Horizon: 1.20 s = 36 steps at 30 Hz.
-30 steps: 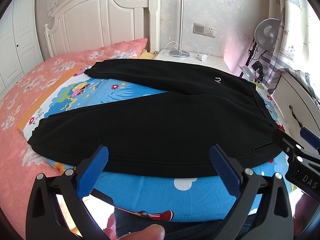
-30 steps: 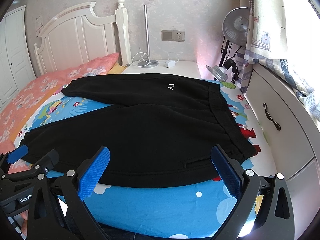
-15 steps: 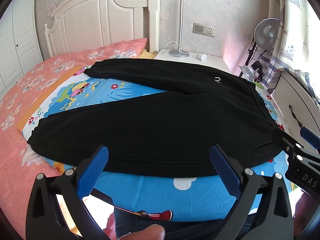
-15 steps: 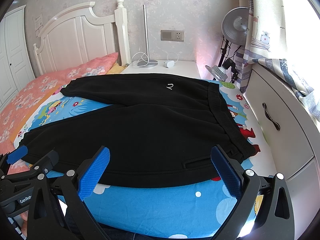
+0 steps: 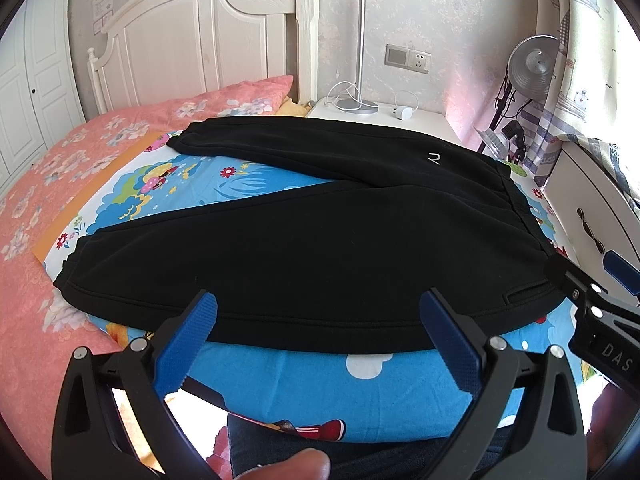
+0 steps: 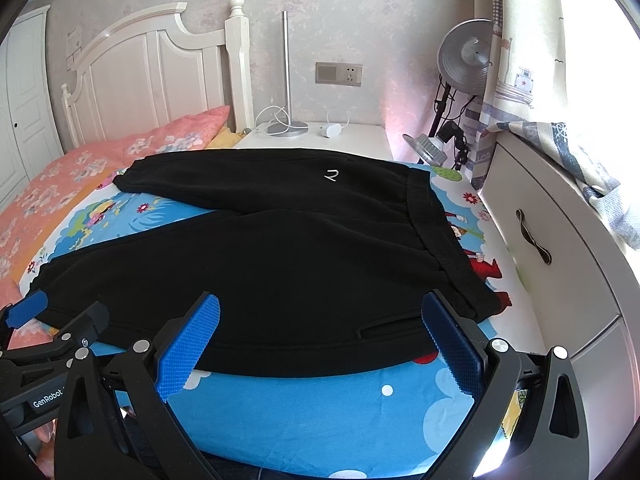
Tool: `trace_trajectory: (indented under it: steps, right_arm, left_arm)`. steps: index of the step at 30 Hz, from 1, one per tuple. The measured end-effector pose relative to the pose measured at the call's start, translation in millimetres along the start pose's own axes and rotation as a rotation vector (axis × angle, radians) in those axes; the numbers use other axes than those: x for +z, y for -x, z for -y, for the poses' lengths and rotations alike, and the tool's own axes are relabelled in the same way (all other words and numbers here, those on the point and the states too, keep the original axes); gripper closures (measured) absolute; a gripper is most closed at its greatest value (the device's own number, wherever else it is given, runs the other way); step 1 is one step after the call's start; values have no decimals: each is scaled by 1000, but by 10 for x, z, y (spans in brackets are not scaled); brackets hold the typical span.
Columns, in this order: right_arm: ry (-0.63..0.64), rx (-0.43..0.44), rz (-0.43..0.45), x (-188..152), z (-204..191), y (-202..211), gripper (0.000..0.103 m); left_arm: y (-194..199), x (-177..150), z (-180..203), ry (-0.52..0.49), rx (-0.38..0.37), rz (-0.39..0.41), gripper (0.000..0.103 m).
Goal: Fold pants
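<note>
Black sweatpants (image 5: 320, 240) lie flat on a blue cartoon sheet (image 5: 320, 376), legs spread apart towards the left, waistband at the right. They also show in the right wrist view (image 6: 300, 264). My left gripper (image 5: 318, 316) is open and empty, held just above the near edge of the front leg. My right gripper (image 6: 320, 320) is open and empty, near the waistband and pocket end. Each gripper shows at the edge of the other's view.
A pink floral bedspread (image 5: 48, 184) and white headboard (image 5: 200, 40) lie to the left. A white nightstand (image 5: 384, 116) with a lamp base stands behind the pants. A white drawer unit (image 6: 560, 248), fan (image 6: 464, 56) and curtain are at the right.
</note>
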State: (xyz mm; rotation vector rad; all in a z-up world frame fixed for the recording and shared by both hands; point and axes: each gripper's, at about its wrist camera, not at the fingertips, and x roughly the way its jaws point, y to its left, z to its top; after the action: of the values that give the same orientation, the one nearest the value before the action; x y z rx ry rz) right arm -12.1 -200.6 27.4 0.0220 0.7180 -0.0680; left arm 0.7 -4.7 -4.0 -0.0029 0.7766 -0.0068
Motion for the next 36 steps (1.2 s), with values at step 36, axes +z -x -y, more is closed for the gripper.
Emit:
trace_trajectory:
  steps: [36]
  right_arm:
    - [-76,129,-467,1799,1993,-3518,5]
  left_arm:
    - [-1234,7,-361,146,-174,-255,2]
